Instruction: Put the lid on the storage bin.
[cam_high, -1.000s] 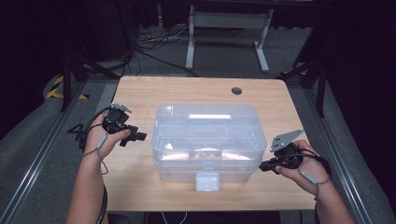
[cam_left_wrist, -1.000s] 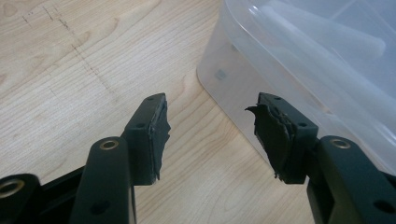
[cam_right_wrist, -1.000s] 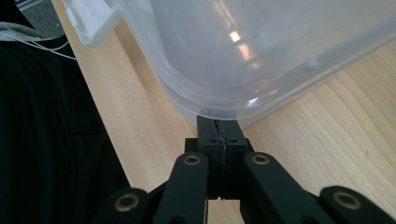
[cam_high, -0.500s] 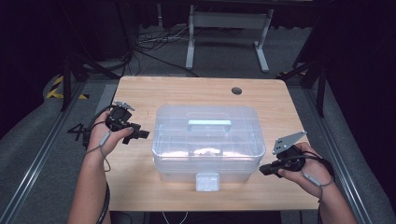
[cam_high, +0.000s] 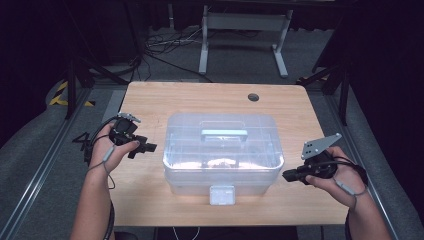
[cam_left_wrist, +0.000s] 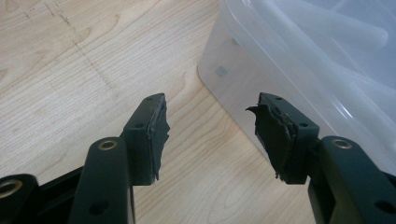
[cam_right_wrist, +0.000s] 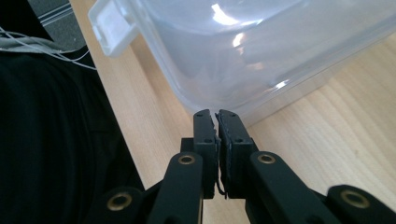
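So the clear plastic storage box (cam_high: 223, 152) sits in the middle of the wooden table (cam_high: 200, 97), lid on, handle (cam_high: 224, 134) flat on top, white latch (cam_high: 222, 194) on the near side facing the person. Looks to me like the approach stage: both hands are parked on either side of it, nothing gripped. The left gripper (cam_high: 148, 148) has its jaws spread with bare wood between them, just beside the box's left end wall. The right gripper (cam_high: 287, 175) has its jaws pressed almost together on nothing, tips near the box's lower right corner. I'd guess the next move needs that latch popped or the box steadied from both ends, so the right one has to open up first. Hard to tell what's inside: there's a pale smudge through the lid, but glare washes it out, and the far side of the box is out of sight.
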